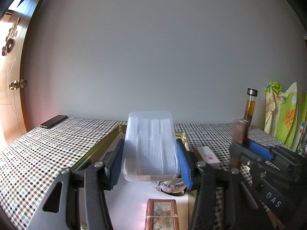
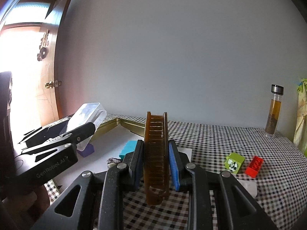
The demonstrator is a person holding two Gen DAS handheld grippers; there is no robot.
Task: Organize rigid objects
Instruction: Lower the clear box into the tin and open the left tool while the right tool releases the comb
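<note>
- Right hand-held gripper (image 2: pixel 155 163) pinches a brown comb (image 2: pixel 156 153), upright above the counter (image 2: pixel 220 143).
- Left hand-held gripper (image 1: pixel 149 159) clamps a clear box (image 1: pixel 150 145) over the gold tray (image 2: pixel 122 123).
- Open checked cloth lies right, past two bricks (image 2: pixel 243 163); a bottle (image 2: pixel 273 111) stands near the far edge.

Right gripper (image 2: pixel 155 153) clamped on a brown comb (image 2: pixel 156 159) — above the checkered tablecloth (image 2: pixel 220 140).

The comb stands on edge between the pads, its length running away from the camera. At left the left gripper (image 2: pixel 84 132) grips a clear plastic box (image 2: pixel 87 115), tilted, over a gold-rimmed tray (image 2: pixel 122 121) holding a teal block (image 2: pixel 127 148) and a purple block (image 2: pixel 87 150). To the right lie a green brick (image 2: pixel 235 162) and a red brick (image 2: pixel 254 165) — near each other; a glass bottle (image 2: pixel 273 111) stands by the wall.
</note>
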